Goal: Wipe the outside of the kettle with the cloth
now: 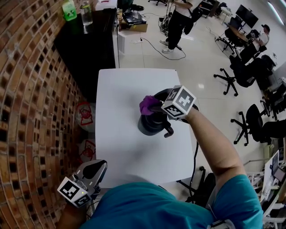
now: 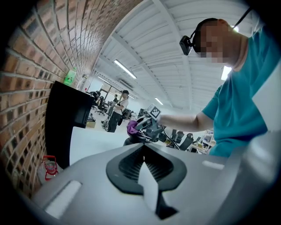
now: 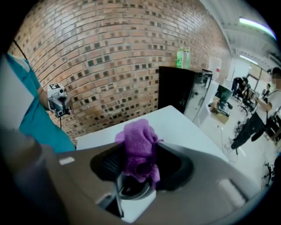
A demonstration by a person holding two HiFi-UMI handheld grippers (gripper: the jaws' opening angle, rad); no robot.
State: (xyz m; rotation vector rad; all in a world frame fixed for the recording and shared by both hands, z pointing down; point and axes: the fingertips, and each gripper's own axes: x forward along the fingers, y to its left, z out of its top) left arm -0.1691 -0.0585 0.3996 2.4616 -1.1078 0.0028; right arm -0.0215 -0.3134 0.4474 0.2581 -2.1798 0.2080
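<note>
A dark kettle (image 1: 152, 124) stands near the middle of the white table (image 1: 120, 147), its handle turned toward the right front. My right gripper (image 1: 155, 106) is over the kettle's top, shut on a bunched purple cloth (image 1: 148, 104). In the right gripper view the cloth (image 3: 139, 147) fills the jaws and hides most of the kettle below. My left gripper (image 1: 94, 170) hangs off the table's near left corner, by my body, shut and holding nothing. From the left gripper view, the kettle (image 2: 131, 140) and the cloth (image 2: 131, 127) show far off beyond the left gripper (image 2: 143, 150).
A brick wall (image 1: 31, 112) runs along the left. A black cabinet (image 1: 89, 44) behind the table carries a green bottle (image 1: 69, 10) and a clear bottle (image 1: 86, 12). Red-printed containers (image 1: 85, 114) sit on the floor at left. Office chairs (image 1: 241, 71) and a person (image 1: 178, 22) are beyond.
</note>
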